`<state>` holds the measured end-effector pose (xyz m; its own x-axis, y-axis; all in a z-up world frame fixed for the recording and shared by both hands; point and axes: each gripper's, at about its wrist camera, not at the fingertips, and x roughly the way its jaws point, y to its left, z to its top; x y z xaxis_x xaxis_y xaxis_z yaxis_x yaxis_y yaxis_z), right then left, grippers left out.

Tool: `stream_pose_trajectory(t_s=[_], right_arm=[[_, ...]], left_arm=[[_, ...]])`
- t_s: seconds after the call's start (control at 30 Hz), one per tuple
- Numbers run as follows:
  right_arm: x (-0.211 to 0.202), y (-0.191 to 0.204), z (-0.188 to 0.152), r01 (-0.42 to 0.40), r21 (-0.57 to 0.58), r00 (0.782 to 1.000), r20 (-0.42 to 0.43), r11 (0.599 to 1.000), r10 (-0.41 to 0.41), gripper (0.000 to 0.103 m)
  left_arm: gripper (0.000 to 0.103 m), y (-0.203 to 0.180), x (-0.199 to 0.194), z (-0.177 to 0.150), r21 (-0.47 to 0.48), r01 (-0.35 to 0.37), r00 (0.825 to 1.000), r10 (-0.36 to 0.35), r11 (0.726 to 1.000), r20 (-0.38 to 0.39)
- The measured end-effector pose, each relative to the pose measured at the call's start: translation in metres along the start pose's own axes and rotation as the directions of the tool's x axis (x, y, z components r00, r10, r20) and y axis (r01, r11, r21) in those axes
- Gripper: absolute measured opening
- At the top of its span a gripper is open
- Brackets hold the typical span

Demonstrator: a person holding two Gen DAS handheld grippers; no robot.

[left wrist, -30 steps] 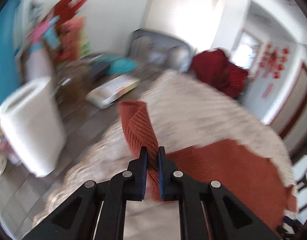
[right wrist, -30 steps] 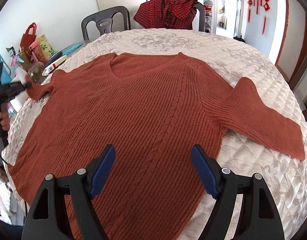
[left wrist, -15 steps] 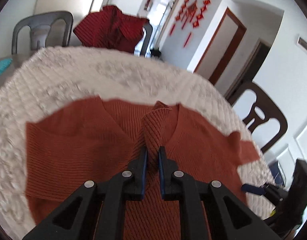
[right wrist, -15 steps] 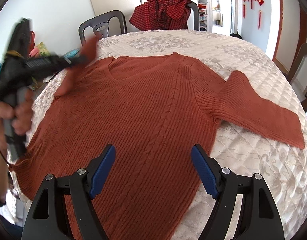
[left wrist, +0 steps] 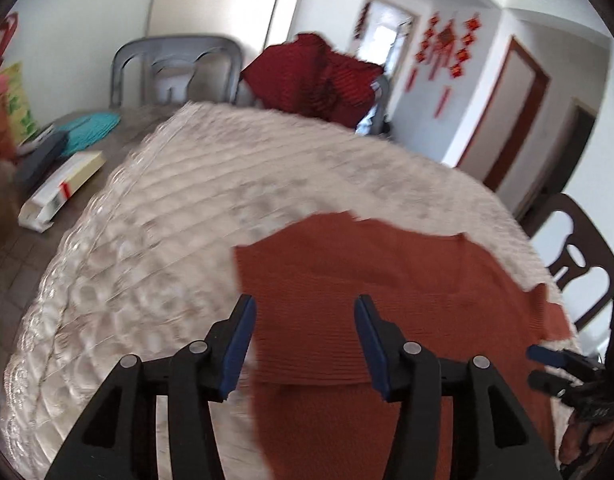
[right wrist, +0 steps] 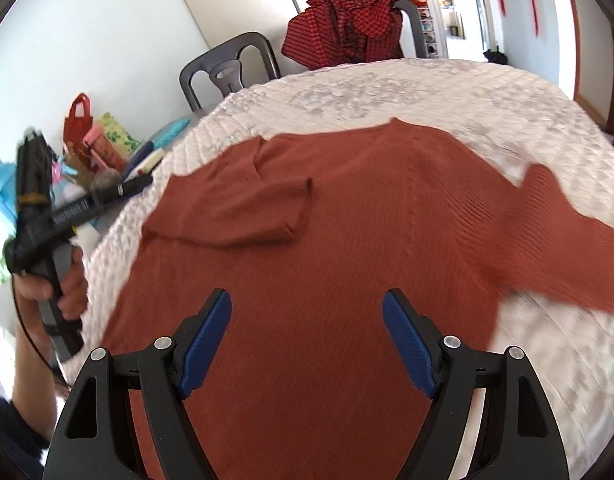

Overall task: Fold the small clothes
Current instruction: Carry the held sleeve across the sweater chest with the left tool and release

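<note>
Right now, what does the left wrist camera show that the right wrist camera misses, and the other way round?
Only the left view shows a brown door and a dark chair at right. Only the right view shows the whole sweater, its far sleeve spread out, and the hand holding the left gripper, whose jaws are opening, empty. Both show the folded-in sleeve, quilt and red checked cloth.

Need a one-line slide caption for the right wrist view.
Rust sweater on the quilted table, one sleeve folded across its chest, right gripper open above the hem.
</note>
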<state>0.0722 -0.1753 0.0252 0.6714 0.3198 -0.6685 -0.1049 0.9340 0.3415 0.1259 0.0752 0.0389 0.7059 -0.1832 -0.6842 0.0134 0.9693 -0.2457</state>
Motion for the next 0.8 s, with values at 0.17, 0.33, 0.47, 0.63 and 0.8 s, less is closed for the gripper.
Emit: stream_pose_trajectory(t_s=[0.17, 0.33, 0.47, 0.63, 0.8], right_arm=[[0.038, 0.0, 0.031, -0.054, 0.042, 0.998, -0.03, 0.998, 0.055, 0.065], [0.065, 0.002, 0.049, -0.025, 0.041, 0.998, -0.06, 0.999, 0.028, 0.044], [0.077, 0.013, 0.058, 0.007, -0.028, 0.996, -0.087, 1.0, -0.009, 0.01], [0.063, 0.008, 0.069, -0.052, -0.009, 0.999, -0.002, 0.999, 0.052, 0.004], [0.086, -0.002, 0.068, -0.043, 0.033, 0.997, -0.061, 0.999, 0.045, 0.004]], left_arm=[[0.053, 0.014, 0.03, -0.005, -0.053, 0.002, 0.997, -0.006, 0.999, -0.075], [0.025, 0.013, 0.038, -0.01, -0.043, 0.041, 0.996, -0.044, 0.998, -0.076], [0.011, 0.018, 0.028, -0.006, -0.05, 0.085, 0.996, -0.087, 0.995, -0.027], [0.011, 0.03, 0.027, -0.005, -0.095, 0.112, 0.994, -0.112, 0.989, 0.005], [0.015, 0.036, 0.029, -0.006, -0.13, 0.088, 0.996, -0.091, 0.988, -0.022]])
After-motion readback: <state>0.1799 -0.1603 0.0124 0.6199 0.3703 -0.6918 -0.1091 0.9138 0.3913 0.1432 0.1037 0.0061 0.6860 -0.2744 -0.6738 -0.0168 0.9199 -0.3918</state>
